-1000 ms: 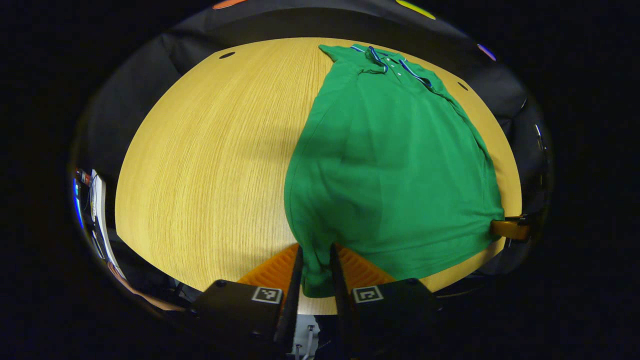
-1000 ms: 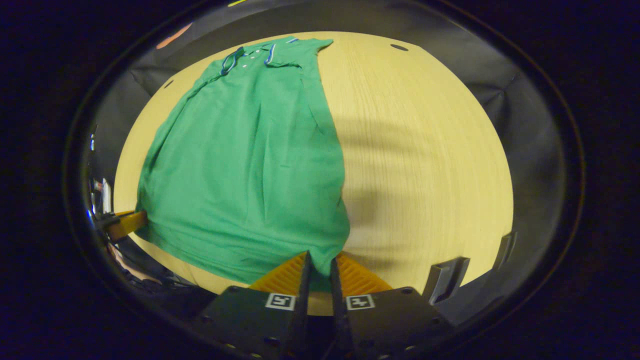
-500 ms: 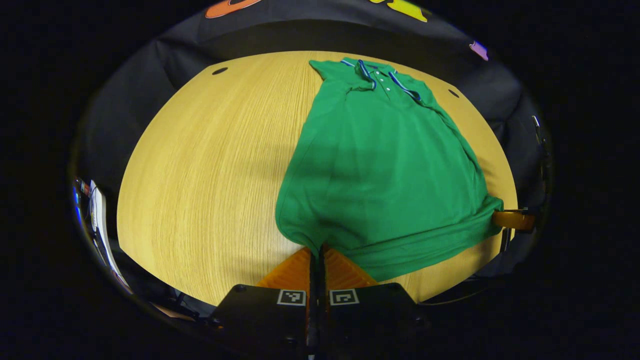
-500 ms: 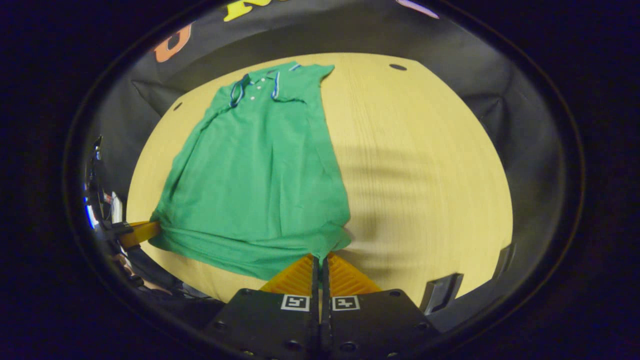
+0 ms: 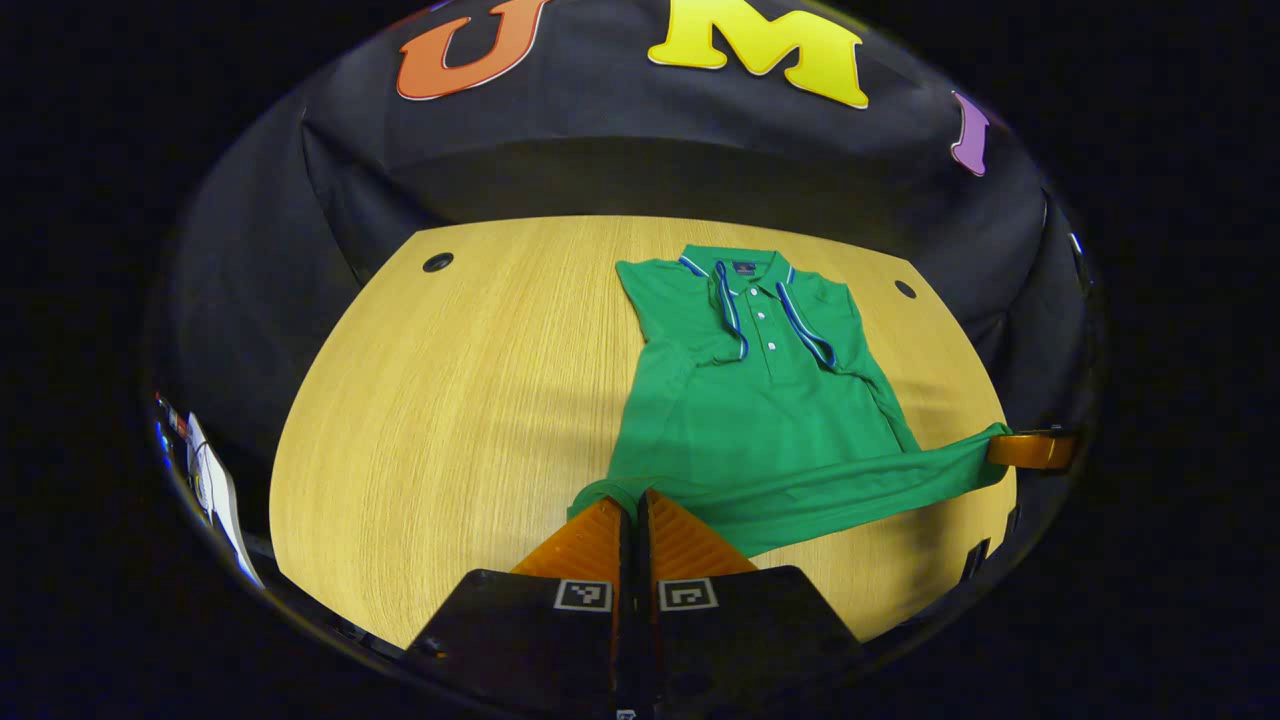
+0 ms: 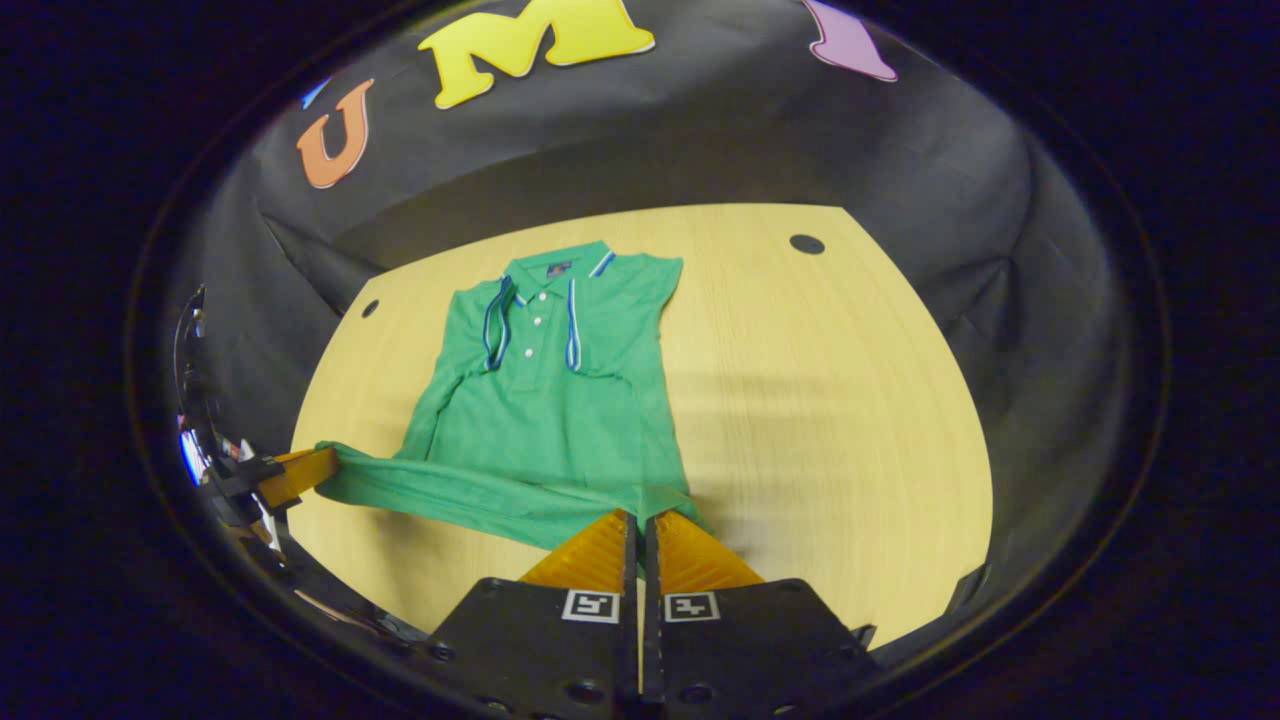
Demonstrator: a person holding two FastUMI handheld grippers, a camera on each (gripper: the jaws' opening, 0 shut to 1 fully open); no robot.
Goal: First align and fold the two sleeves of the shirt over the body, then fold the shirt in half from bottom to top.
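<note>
Clearly the bottom-to-top fold was in hand. In the left gripper view, the left gripper was clamped on one hem corner of the green shirt, which lay collar-far on the wooden table with sleeves tucked over the body; the hem hung taut across to the right gripper.

In the right gripper view, the right gripper pinched the other corner. The next move probably called for carrying both corners evenly to the collar. Nothing blocked the path.
</note>
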